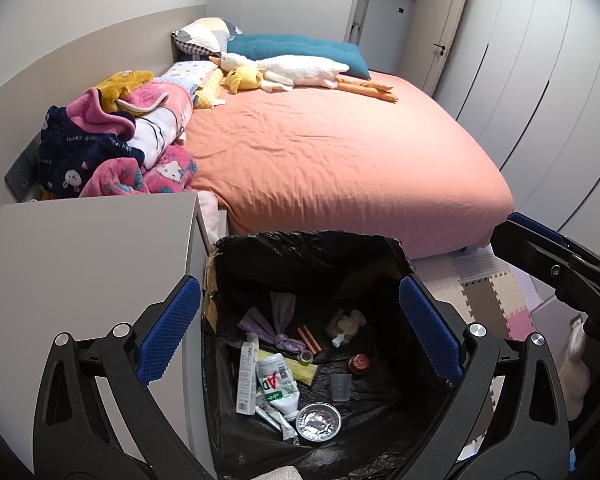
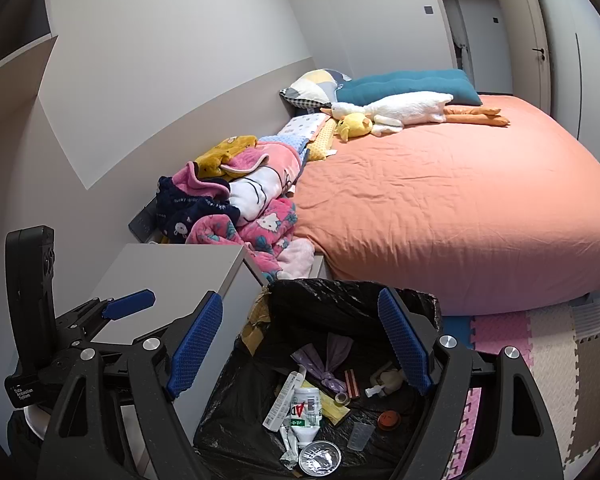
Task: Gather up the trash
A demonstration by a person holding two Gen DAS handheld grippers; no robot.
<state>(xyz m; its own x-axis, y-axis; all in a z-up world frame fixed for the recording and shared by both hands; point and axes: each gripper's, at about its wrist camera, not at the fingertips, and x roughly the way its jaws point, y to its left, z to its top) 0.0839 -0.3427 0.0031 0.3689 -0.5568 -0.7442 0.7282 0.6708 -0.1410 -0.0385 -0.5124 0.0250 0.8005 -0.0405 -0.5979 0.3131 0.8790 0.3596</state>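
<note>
A bin lined with a black bag (image 1: pixel 300 248) (image 2: pixel 340 292) stands on the floor between the nightstand and the bed. Inside lie several pieces of trash: a white plastic bottle (image 1: pixel 278 380) (image 2: pixel 306 410), a foil cup (image 1: pixel 318 424) (image 2: pixel 320 458), a long white box (image 1: pixel 247 376), a knotted purple bag (image 1: pixel 278 330) (image 2: pixel 332 360) and a clear cup (image 1: pixel 341 386). My left gripper (image 1: pixel 300 332) hovers over the bin, open and empty. My right gripper (image 2: pixel 300 344) is beside it, also open and empty above the bin. Each gripper shows at the edge of the other's view.
A grey nightstand (image 1: pixel 88 264) (image 2: pixel 172 276) stands left of the bin. The bed (image 1: pixel 340 152) with an orange sheet carries piled blankets (image 1: pixel 132 140), pillows and a plush goose (image 1: pixel 300 68). Foam floor tiles (image 2: pixel 540 360) lie to the right. Wardrobe doors (image 1: pixel 540 60) line the far side.
</note>
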